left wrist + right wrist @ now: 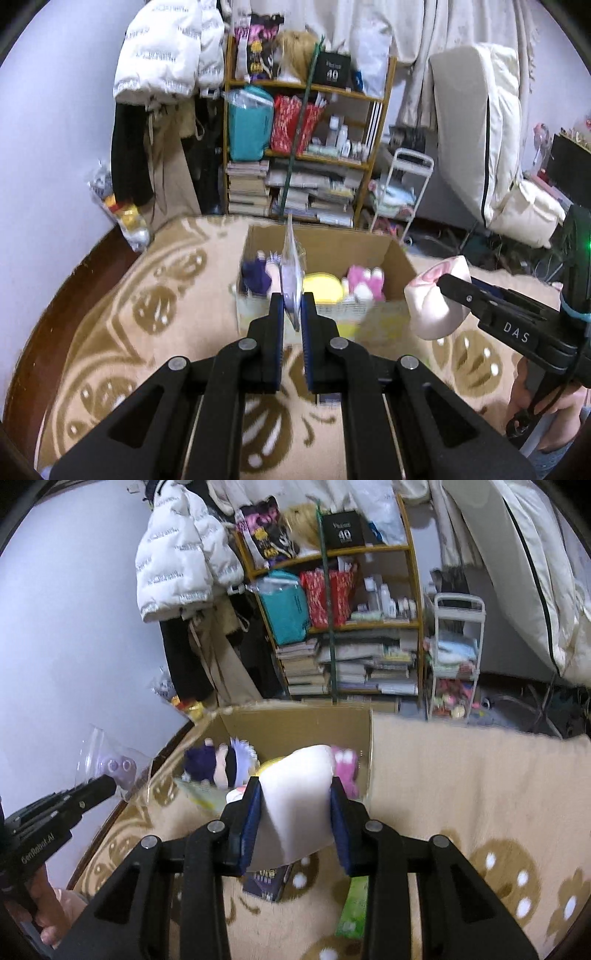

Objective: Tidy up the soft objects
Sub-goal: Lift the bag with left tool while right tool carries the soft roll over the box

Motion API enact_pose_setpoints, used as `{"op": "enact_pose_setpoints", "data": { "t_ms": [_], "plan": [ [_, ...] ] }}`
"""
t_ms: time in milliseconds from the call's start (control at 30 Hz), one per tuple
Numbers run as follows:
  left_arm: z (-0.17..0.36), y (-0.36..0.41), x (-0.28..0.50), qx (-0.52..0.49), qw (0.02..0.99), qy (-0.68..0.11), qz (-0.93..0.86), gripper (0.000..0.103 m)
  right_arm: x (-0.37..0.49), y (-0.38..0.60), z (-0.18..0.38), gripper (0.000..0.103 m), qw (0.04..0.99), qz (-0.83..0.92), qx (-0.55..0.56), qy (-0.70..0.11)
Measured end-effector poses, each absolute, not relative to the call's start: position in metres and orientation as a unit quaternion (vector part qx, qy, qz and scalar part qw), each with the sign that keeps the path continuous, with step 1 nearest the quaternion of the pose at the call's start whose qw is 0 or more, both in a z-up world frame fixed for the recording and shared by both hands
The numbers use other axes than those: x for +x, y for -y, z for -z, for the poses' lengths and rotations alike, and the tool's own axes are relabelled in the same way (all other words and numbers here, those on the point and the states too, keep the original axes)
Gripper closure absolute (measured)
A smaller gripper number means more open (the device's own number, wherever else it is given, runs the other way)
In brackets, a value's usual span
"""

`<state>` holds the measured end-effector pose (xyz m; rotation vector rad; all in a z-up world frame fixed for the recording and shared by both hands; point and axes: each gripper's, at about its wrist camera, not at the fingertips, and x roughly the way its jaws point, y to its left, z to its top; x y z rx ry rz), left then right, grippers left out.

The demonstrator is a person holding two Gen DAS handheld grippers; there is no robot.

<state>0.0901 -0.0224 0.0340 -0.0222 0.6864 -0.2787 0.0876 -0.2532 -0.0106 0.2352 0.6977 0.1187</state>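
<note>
Holding a soft item apiece, both grippers face the open cardboard box (391, 254) that sits at the middle of each frame on a beige patterned blanket (122, 325). The left gripper (292, 308) has its jaws pinching a clear plastic pouch (291, 266) edge-on, its long axis standing upright, directly before the box's near wall. The right gripper (295, 797) has its jaws pressed onto a pale pink-and-white plush (295, 805), which bulges between them and hangs just short of the box's near rim. In the right wrist view the pouch shows a lilac toy with round eyes inside, at the left of the frame. The box already holds a purple-clad doll (218, 762), a yellow plush (321, 286) and a pink plush (364, 284). Both loads lie close to the box, the opening straight ahead and slightly below; I judge the right one a little nearer. Readable writing: "DAS" on the right gripper's side, "GenRobot.AI" on the left's, and "40" on a black sign (332, 72) on the shelf behind.
</note>
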Motion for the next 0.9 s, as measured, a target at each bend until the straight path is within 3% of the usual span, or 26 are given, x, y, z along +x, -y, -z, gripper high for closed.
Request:
{"op": "enact_pose_setpoints", "data": {
  "t_ms": [400, 667, 900],
  "plan": [
    [-0.048, 0.055, 0.146, 0.018, 0.940, -0.307, 0.148, 0.095, 0.142, 0.247, -0.019, 0.066, 0.945, -0.069, 0.075, -0.310],
    [-0.015, 0.071, 0.178, -0.002, 0.932, -0.325, 0.159, 0.095, 0.157, 0.237, 0.006, 0.064, 0.948, -0.095, 0.066, -0.297],
    [0.014, 0.078, 0.195, 0.011, 0.923, -0.349, 0.163, 0.094, 0.176, 0.233, 0.042, 0.064, 0.933, -0.103, 0.067, -0.338]
  ]
}}
